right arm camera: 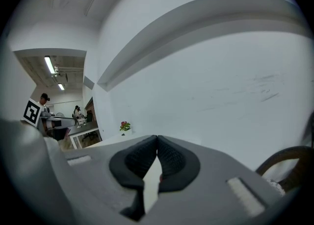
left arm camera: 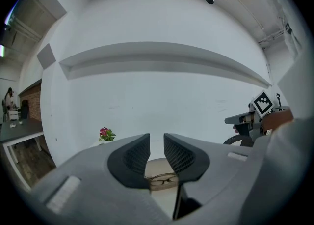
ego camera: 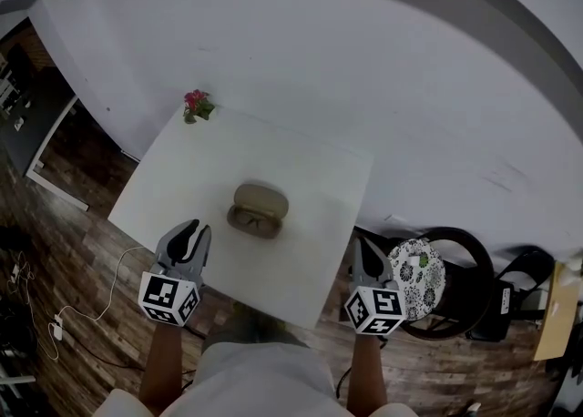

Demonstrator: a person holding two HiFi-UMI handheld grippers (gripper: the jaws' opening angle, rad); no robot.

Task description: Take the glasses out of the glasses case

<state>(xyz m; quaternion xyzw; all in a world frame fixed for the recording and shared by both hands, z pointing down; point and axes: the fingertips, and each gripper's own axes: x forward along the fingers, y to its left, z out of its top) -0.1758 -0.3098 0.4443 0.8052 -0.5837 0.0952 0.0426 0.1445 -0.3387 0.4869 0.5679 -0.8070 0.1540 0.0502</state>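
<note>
Open case point(ego camera: 258, 198) mid-table with the glasses point(ego camera: 254, 220) still in it; both grippers empty and held back.

The tan case lies on the white table point(ego camera: 199, 178), lid swung up on the far side, and the glasses rest folded in the near half. The left gripper point(ego camera: 189, 230) hovers over the table's near left edge, well short of the case. Its jaws stand a narrow gap apart with nothing between them; in the left gripper view the glasses and case show past the gap, farther along the table. The right gripper point(ego camera: 365, 249) hangs off the table's near right corner, jaw tips pressed together on nothing. A small pot of pink flowers point(ego camera: 196, 105) sits at the far left corner. A dark chair with a patterned cushion point(ego camera: 417, 277) stands on the wood floor to the right.
</note>
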